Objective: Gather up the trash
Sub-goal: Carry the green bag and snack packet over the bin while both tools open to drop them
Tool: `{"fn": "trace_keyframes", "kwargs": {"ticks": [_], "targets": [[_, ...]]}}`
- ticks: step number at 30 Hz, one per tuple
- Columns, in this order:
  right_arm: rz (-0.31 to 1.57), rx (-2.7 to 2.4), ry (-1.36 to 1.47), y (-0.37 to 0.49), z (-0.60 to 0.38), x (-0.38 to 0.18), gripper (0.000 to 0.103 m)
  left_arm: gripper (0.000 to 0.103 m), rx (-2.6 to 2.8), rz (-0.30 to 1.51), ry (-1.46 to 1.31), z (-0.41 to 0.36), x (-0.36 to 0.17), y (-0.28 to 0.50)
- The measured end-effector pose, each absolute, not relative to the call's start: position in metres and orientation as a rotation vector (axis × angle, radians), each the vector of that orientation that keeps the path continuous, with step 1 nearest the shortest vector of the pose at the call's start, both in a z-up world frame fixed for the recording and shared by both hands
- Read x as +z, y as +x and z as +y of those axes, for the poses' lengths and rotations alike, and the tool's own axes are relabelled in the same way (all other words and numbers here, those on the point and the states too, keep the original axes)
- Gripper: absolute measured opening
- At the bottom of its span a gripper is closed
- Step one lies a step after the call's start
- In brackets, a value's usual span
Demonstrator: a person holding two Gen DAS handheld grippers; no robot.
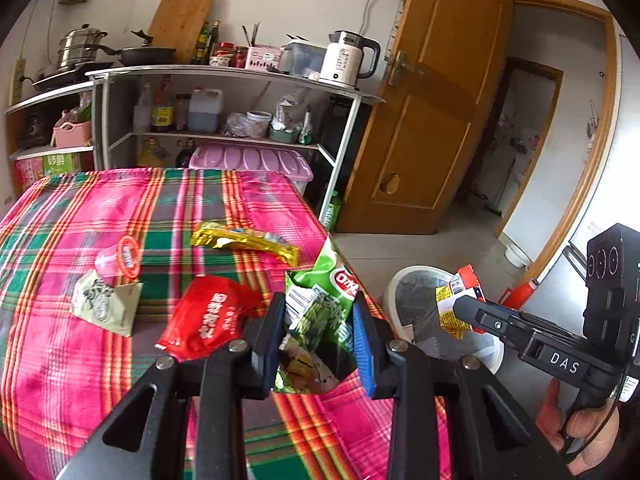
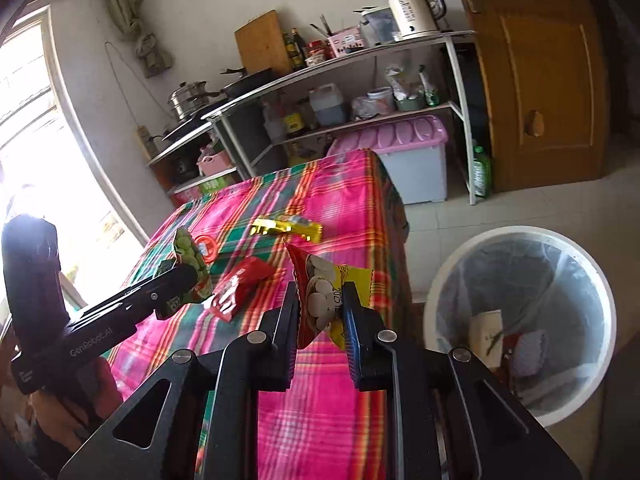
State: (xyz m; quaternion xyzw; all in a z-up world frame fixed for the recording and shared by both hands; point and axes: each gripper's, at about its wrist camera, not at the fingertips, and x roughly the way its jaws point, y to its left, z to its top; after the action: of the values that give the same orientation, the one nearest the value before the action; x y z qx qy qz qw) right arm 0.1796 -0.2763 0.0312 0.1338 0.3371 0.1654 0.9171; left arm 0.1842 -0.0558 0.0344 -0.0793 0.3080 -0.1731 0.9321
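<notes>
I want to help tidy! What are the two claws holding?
Left claw pinches the green snack bag mid-body. Right claw pinches the red-and-yellow snack packet mid-body.

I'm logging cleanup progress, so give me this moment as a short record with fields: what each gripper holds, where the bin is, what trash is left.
left gripper: shut on green snack bag
right gripper: shut on red-yellow snack bag
trash bin: on floor beside table, lined, some trash inside
left on table: gold wrapper, red packet, plastic cup, pale sachet

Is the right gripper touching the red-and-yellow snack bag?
Touching. The right wrist view shows the right gripper with both fingers clamped against the red-and-yellow snack bag.
</notes>
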Motion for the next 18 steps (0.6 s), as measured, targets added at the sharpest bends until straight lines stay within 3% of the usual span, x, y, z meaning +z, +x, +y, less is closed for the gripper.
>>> {"fn": "trace_keyframes", "kwargs": {"ticks": [18], "targets": [[0.724, 0.073, 0.353, 0.177, -0.381, 0.002, 0.021, 0.033, -0.570, 0.741, -0.088, -0.177, 0.015, 0.230]]}}
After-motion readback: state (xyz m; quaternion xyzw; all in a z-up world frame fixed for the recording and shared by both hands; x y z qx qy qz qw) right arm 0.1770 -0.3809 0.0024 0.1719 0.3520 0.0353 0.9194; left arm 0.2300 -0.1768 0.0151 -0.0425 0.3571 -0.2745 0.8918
